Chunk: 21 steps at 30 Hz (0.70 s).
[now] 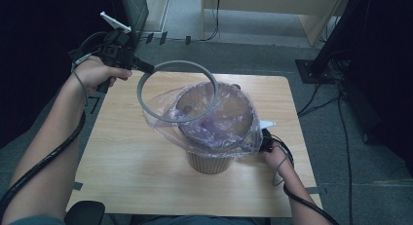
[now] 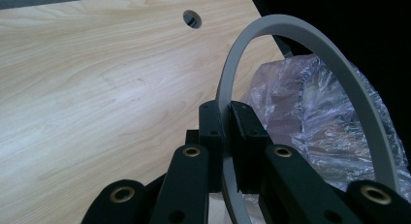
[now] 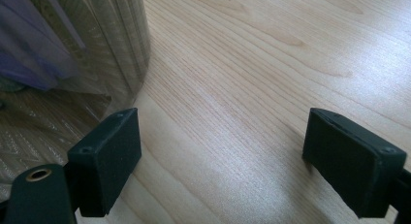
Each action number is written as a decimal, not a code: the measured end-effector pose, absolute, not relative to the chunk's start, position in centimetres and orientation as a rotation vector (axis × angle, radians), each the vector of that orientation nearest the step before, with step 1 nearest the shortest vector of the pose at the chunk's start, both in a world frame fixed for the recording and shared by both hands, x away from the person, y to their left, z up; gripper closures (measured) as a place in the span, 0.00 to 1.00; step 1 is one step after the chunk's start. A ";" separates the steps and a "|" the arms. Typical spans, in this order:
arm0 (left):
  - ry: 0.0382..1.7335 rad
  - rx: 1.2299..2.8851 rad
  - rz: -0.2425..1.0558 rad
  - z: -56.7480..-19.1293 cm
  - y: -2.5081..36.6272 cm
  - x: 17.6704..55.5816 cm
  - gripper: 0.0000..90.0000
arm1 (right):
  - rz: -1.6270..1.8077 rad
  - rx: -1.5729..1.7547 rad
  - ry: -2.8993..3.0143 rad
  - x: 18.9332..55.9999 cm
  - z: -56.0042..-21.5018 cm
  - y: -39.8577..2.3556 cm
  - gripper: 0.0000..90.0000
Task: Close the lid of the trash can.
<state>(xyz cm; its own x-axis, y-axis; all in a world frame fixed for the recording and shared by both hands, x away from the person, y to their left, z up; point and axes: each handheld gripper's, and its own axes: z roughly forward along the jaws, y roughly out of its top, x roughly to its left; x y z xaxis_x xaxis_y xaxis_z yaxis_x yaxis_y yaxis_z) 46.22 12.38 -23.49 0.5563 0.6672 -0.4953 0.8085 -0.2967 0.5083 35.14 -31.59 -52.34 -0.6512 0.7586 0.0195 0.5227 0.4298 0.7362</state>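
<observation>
A tan ribbed waste bin (image 1: 209, 161) stands on the wooden table (image 1: 126, 152), lined with a purplish clear plastic bag (image 1: 229, 132) whose edge spills over the rim. My left gripper (image 1: 146, 67) is shut on a grey ring (image 1: 168, 66), held tilted in the air over the bin's far left side. In the left gripper view the pads (image 2: 245, 136) pinch the grey ring (image 2: 339, 59) on edge, with the bag (image 2: 310, 117) behind it. My right gripper (image 3: 220, 161) stands open low beside the bin wall (image 3: 116, 44), near the table top, with nothing between its pads.
A round cable hole (image 2: 192, 18) sits in the table (image 2: 97, 88) near its far edge. Grey carpet (image 1: 336, 132) with cables surrounds the table, and dark furniture stands at the right (image 1: 380, 64). A black chair part (image 1: 85, 213) shows at the table's near left corner.
</observation>
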 end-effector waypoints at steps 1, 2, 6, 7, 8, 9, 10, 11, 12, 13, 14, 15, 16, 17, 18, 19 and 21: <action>1.179 2.050 -0.246 -23.6 12.2 46.2 0.94 | 1.055 1.103 2.372 35.1 -52.3 -31.6 0.15; 1.173 2.053 -0.253 -23.7 12.0 46.2 0.94 | 1.055 1.102 2.372 35.1 -52.3 -31.6 0.15; 1.155 2.065 -0.262 -24.0 11.3 46.1 0.94 | 1.055 1.104 2.372 35.1 -52.3 -31.6 0.15; 1.149 2.070 -0.268 -24.1 11.1 46.1 0.94 | 1.055 1.105 2.372 35.1 -52.3 -31.6 0.15; 1.143 2.072 -0.263 -24.2 10.8 46.1 0.94 | 1.054 1.103 2.372 35.1 -52.3 -31.6 0.15; 1.139 2.073 -0.268 -24.2 10.6 46.1 0.94 | 1.055 1.105 2.372 35.1 -52.3 -31.6 0.15; 1.135 2.077 -0.270 -24.3 10.4 46.0 0.94 | 1.054 1.103 2.372 35.1 -52.3 -31.6 0.15; 1.132 2.077 -0.273 -24.3 10.2 46.0 0.94 | 1.055 1.105 2.373 35.1 -52.3 -31.6 0.15; 1.127 2.082 -0.273 -24.4 10.1 46.0 0.94 | 1.054 1.103 2.372 35.1 -52.3 -31.6 0.15; 1.122 2.083 -0.278 -24.4 9.8 46.0 0.94 | 1.055 1.105 2.372 35.1 -52.3 -31.6 0.15; 1.112 2.091 -0.280 -24.4 9.6 45.9 0.94 | 1.055 1.105 2.372 35.1 -52.3 -31.6 0.15; 1.108 2.091 -0.281 -24.4 9.5 45.9 0.94 | 1.055 1.105 2.372 35.1 -52.3 -31.6 0.15; 1.104 2.093 -0.282 -24.4 9.3 45.9 0.94 | 1.055 1.106 2.373 35.1 -52.3 -31.6 0.15; 1.101 2.094 -0.284 -24.4 9.1 45.9 0.94 | 1.055 1.103 2.373 35.1 -52.3 -31.6 0.15; 1.095 2.097 -0.283 -24.3 8.9 45.8 0.94 | 1.055 1.103 2.372 35.1 -52.3 -31.6 0.15; 1.089 2.098 -0.283 -24.3 8.7 45.7 0.94 | 1.055 1.102 2.373 35.1 -52.3 -31.6 0.15; 1.073 2.104 -0.282 -24.2 8.3 45.7 0.94 | 1.055 1.103 2.373 35.1 -52.3 -31.6 0.15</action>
<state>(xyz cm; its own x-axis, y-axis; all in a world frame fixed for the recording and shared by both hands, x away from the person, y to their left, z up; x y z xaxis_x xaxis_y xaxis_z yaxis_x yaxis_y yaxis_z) 45.66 8.29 -24.20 0.6251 0.6058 -0.4923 0.7694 -0.3719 0.5193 35.14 -31.59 -52.34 -0.6512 0.7587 0.0196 0.5229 0.4298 0.7361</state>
